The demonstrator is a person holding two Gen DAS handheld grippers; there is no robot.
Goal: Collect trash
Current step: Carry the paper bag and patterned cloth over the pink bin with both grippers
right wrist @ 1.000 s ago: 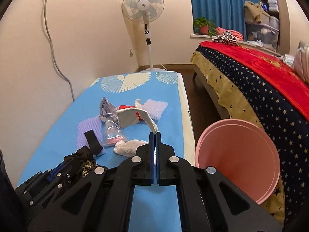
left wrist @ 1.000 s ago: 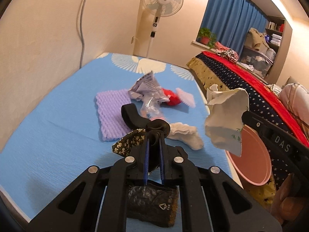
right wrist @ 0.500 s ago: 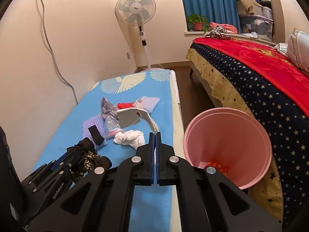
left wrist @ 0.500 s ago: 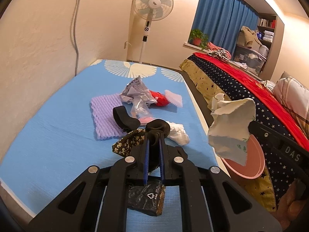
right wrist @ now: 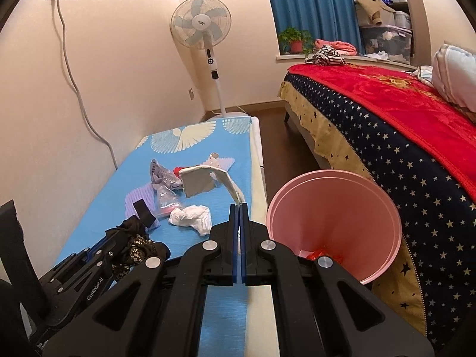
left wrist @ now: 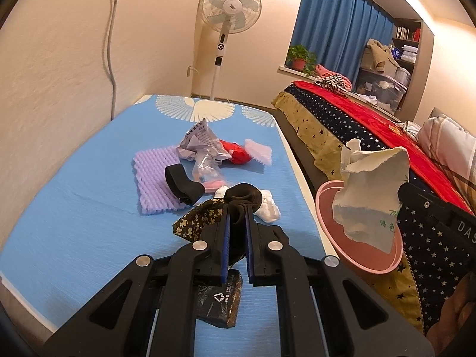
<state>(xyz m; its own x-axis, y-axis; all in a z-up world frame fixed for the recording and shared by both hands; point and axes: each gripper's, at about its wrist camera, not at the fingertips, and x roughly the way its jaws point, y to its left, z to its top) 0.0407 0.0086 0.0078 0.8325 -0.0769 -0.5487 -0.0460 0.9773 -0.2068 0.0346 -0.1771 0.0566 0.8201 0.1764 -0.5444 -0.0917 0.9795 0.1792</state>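
Trash is lying on blue mat beside bed. Left gripper is clenching dark, possibly fabric scrap; right gripper is pinching torn paper, now nearer pink bin.

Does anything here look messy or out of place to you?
Yes: litter on the blue mat, including a crumpled white tissue, purple foam sheet and red wrapper. The pink bin stands beside it.
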